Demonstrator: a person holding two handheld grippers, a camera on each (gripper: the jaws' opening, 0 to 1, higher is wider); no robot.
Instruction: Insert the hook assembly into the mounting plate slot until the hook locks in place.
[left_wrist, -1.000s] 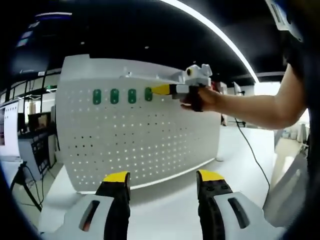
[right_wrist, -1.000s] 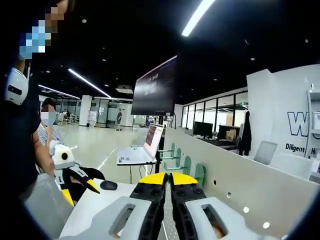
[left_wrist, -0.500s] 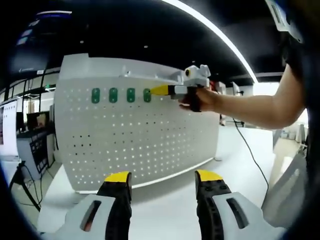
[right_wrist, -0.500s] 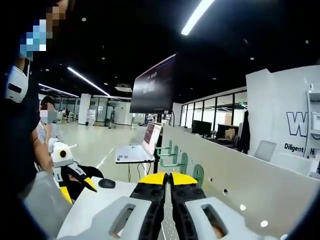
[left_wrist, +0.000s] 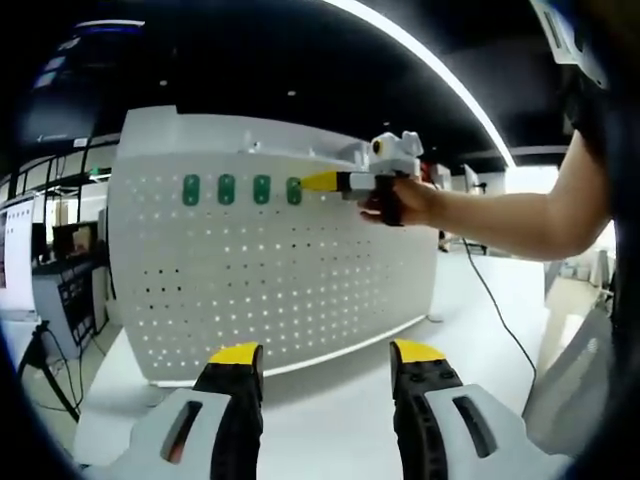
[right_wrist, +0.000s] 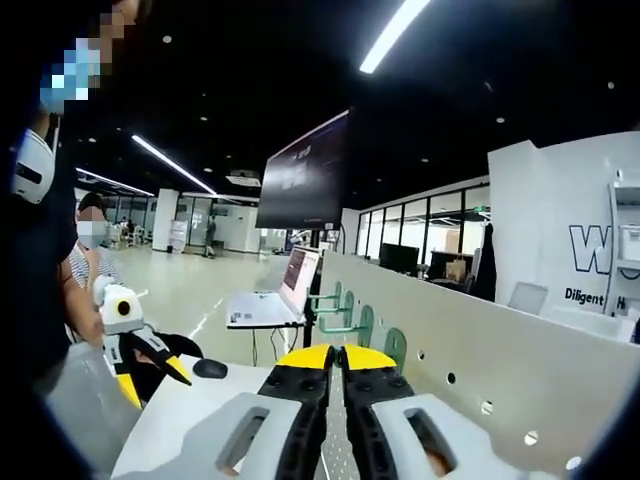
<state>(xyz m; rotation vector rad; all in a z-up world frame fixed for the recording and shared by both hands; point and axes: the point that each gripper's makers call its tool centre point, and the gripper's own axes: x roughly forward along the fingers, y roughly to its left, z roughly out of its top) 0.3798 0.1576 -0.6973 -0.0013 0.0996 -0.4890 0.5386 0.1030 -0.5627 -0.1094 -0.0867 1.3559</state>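
Note:
A white pegboard (left_wrist: 270, 270) stands upright on a white table (left_wrist: 330, 400). Green hooks (left_wrist: 226, 189) sit in a row near its top. My right gripper (left_wrist: 312, 181), held by a hand, has its yellow tips against the rightmost green hook (left_wrist: 296, 189). In the right gripper view the hooks' arms (right_wrist: 335, 325) stick out from the board, and my right gripper (right_wrist: 336, 357) is shut at the nearest hook (right_wrist: 397, 344), whose arm is hidden behind the tips. My left gripper (left_wrist: 328, 354) hangs open and low in front of the board, holding nothing; in the right gripper view the left gripper (right_wrist: 158, 386) is at lower left.
A person's arm (left_wrist: 500, 215) reaches in from the right. A laptop (right_wrist: 275, 300) and a mouse (right_wrist: 209, 368) lie on the table past the board's end, under a large dark monitor (right_wrist: 305, 180). A cable (left_wrist: 500, 300) trails over the table at right. Another person (right_wrist: 92, 245) sits behind.
Both views have shifted only slightly. The right gripper stays shut at the rightmost hook and the left gripper stays open.

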